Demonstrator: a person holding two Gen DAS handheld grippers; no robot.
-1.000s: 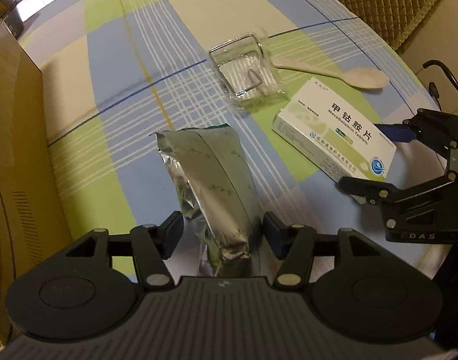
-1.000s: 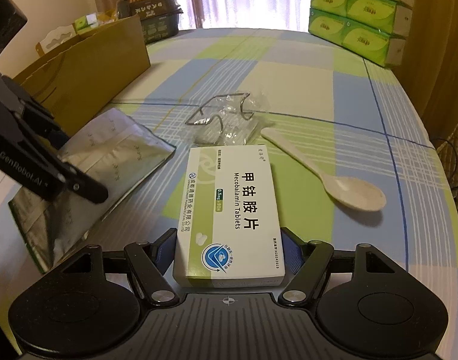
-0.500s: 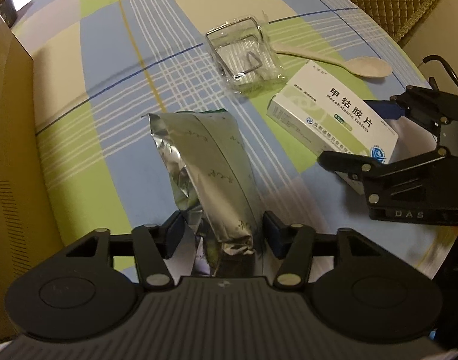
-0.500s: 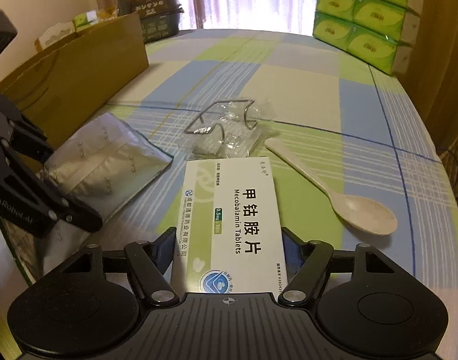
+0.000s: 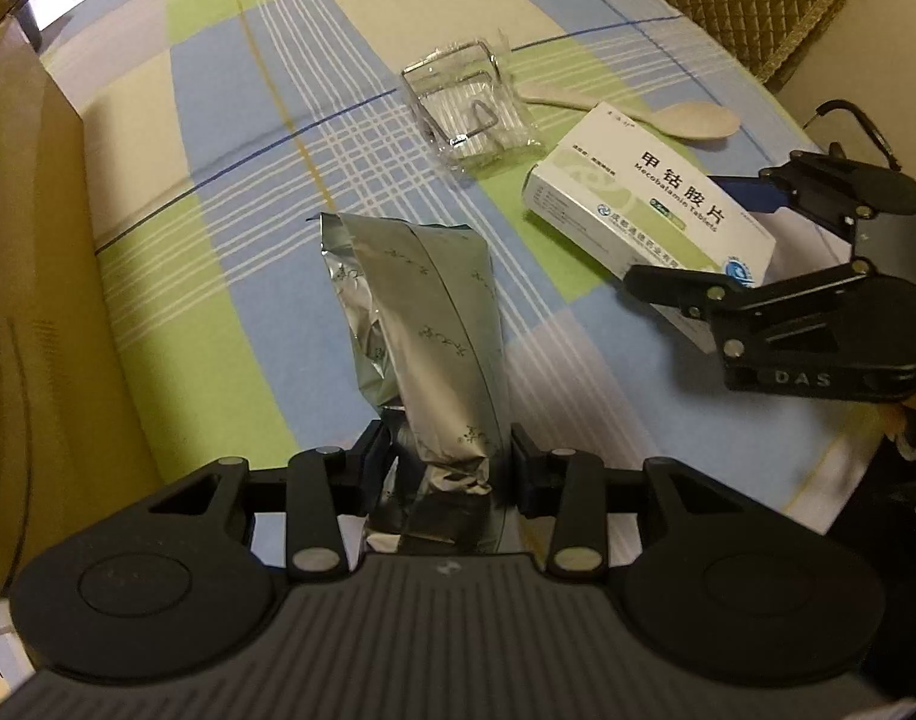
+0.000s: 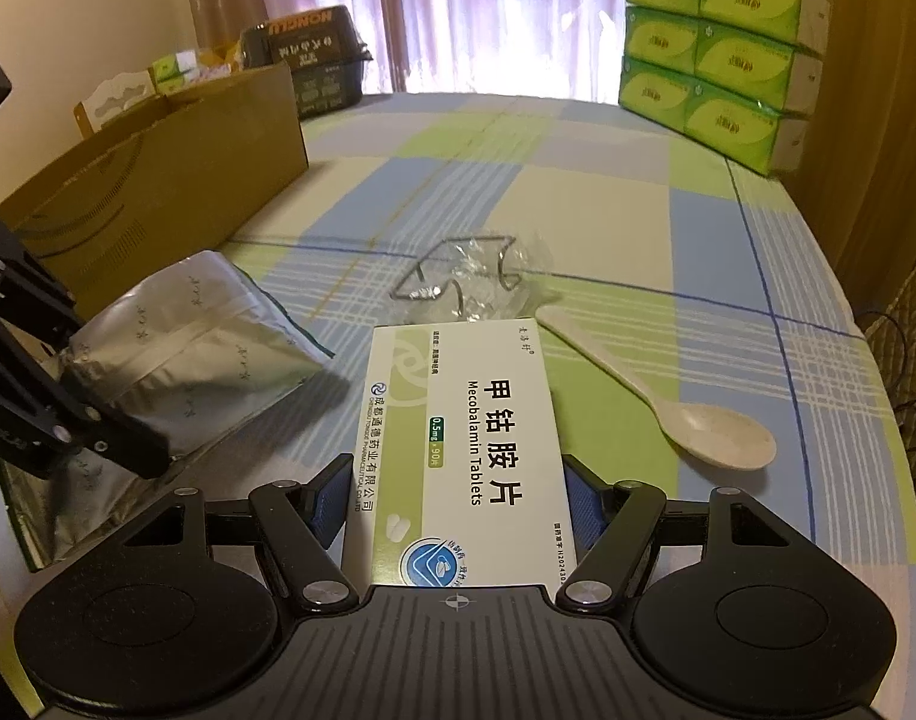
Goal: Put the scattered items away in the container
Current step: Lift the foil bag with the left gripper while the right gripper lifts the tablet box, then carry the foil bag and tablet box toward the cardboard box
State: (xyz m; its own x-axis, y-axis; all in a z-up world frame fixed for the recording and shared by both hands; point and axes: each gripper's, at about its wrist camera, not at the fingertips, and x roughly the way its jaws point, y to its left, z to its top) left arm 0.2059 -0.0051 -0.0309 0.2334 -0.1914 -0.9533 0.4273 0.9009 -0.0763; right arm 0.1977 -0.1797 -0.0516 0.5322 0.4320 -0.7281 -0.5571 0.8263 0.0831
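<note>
Foil pouch (image 5: 425,324) pinched in my left gripper (image 5: 446,459); my right gripper (image 6: 455,495) clamps the tablet box (image 6: 466,450). Only the right wrist view shows tissue packs (image 6: 721,54) beyond that box.

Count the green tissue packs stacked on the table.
6 visible green tissue packs, stacked three rows high, two across, at the checked table's far right edge; more may sit hidden behind.
</note>
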